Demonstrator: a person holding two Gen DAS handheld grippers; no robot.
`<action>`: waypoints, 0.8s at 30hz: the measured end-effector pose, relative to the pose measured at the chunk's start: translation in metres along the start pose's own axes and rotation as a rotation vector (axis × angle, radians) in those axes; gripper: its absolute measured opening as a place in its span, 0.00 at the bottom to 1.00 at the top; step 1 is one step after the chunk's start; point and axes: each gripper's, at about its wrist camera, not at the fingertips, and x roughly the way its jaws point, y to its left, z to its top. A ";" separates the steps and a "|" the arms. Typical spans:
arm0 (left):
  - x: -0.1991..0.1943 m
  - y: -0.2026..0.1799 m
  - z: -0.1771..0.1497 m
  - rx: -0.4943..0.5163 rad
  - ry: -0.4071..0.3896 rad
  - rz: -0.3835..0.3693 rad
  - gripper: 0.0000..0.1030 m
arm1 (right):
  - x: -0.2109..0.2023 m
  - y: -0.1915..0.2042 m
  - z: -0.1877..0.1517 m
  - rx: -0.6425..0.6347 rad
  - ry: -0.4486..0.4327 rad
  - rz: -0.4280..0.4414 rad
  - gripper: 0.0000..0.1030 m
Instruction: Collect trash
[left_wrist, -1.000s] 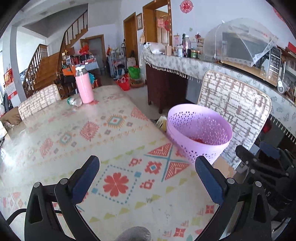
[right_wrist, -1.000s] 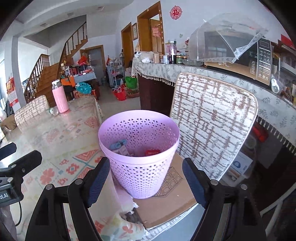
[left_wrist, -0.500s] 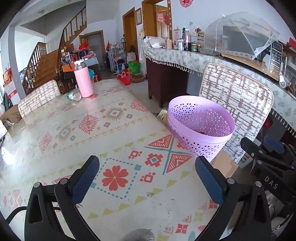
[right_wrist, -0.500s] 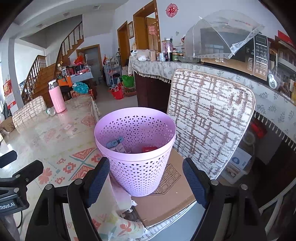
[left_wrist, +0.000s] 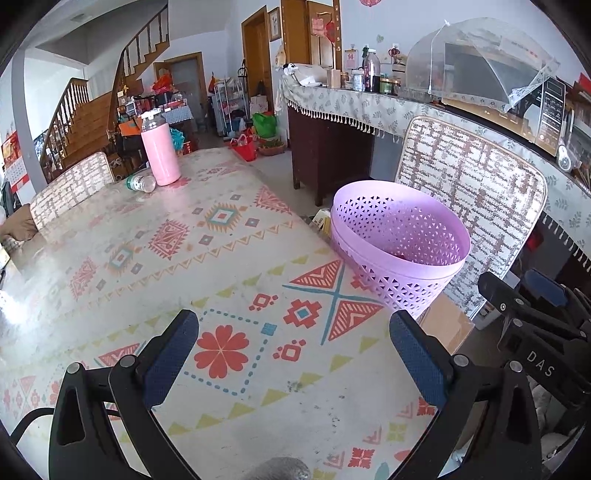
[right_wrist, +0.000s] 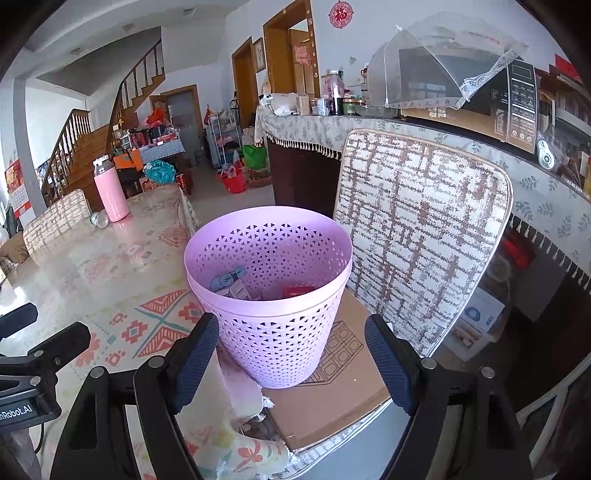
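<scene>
Two hand-held grippers hang over one long bench (left_wrist: 110, 258) covered in a patterned cloth, which stretches ahead and to the left of the left hand-held gripper (left_wrist: 291, 350); its near edge is cut off by the frame. Ahead and to the right of that gripper stands a chair (right_wrist: 424, 236) with a woven back, its seat mostly hidden under a flat piece of cardboard (right_wrist: 332, 398). On the cardboard, straight ahead of the right hand-held gripper (right_wrist: 291, 354), sits a lilac perforated bin (right_wrist: 273, 332). Inside it lie a blue-and-white packet (right_wrist: 229, 282) and a red box (right_wrist: 297, 291), both partly hidden by the bin's rim; the print on them is too small to read. Far ahead of the left gripper, at the bench's far end, a pink flask (left_wrist: 160, 151) stands upright with a small clear bottle (left_wrist: 140, 182) lying just beside it. Both grippers are released, their jaws spread wide with nothing between the pads and touching nothing.
</scene>
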 end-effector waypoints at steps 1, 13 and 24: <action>0.001 0.000 0.000 -0.001 0.004 -0.002 1.00 | 0.001 0.000 0.000 0.001 0.002 0.001 0.82; 0.007 -0.001 -0.001 -0.003 0.022 -0.007 1.00 | 0.005 -0.003 -0.001 0.009 0.009 0.004 0.83; 0.015 -0.004 -0.001 0.002 0.039 -0.007 1.00 | 0.012 -0.006 -0.004 0.019 0.022 0.008 0.83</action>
